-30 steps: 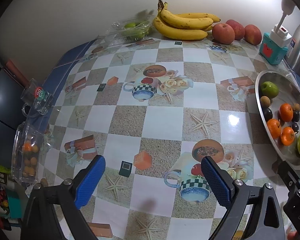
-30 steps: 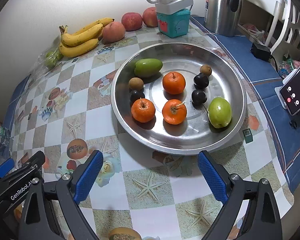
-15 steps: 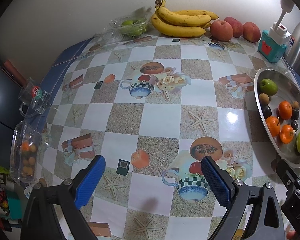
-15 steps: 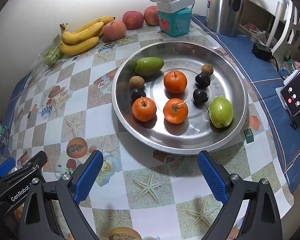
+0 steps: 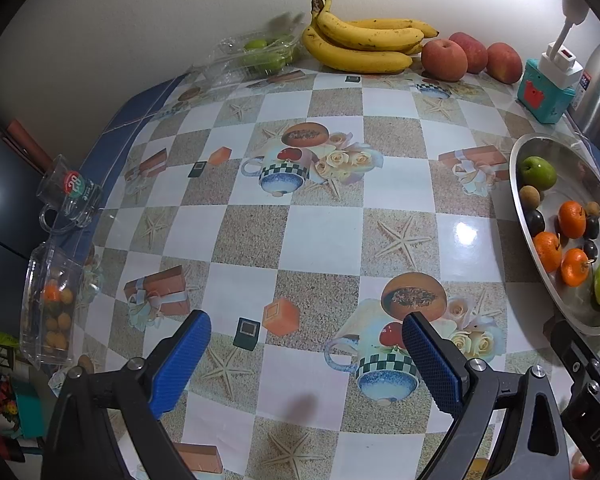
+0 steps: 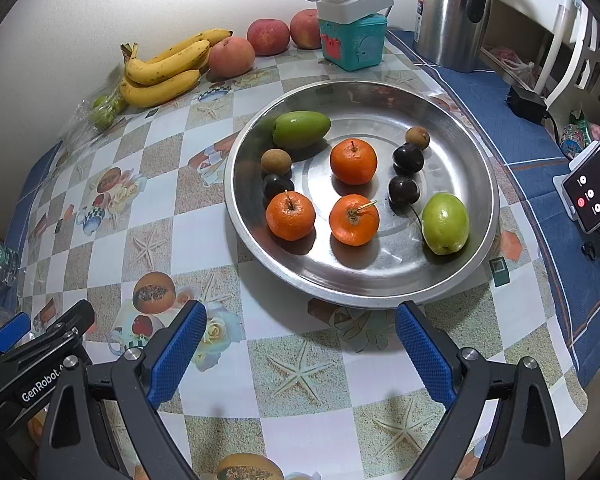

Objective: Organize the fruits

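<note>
Two grippers held wide apart, empty | left gripper [image 5: 306,354] well left of steel plate [image 6: 482,164], over checkered tablecloth [image 5: 324,236] | right gripper [image 6: 300,344] just before plate's near rim | on plate: three oranges [image 6: 353,161], two green fruits [image 6: 445,223], dark plums [image 6: 408,159] | bananas [image 6: 162,68], apples [image 6: 268,37] behind plate's left by wall | kettle [image 6: 450,12] behind its right.

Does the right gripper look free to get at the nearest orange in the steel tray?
Probably yes. The right gripper is open and empty, facing the steel tray; only the low rim lies between it and the nearest orange.
</note>
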Tool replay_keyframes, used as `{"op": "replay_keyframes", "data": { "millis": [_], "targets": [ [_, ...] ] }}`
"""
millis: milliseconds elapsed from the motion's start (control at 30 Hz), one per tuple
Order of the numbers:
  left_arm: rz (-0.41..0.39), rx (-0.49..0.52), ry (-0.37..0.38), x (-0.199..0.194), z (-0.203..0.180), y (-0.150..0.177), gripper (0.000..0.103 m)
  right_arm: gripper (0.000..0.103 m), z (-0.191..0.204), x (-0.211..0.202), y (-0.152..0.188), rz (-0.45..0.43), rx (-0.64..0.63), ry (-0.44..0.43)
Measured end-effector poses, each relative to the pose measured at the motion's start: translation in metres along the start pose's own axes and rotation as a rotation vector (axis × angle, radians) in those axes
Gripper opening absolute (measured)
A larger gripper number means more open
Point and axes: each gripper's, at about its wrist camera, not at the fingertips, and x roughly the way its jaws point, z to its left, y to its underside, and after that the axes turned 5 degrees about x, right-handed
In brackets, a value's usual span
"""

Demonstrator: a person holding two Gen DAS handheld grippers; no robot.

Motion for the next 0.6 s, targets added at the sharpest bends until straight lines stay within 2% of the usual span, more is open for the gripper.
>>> {"op": "replay_keyframes", "data": {
  "millis": [600],
  "targets": [
    [0.011, -0.009, 0.001, 0.0024, 0.0025, 0.001, 0.098, 0.096, 0.0011, 0.0005, 0.0002, 0.002, -0.002, 0.001]
  ]
}}
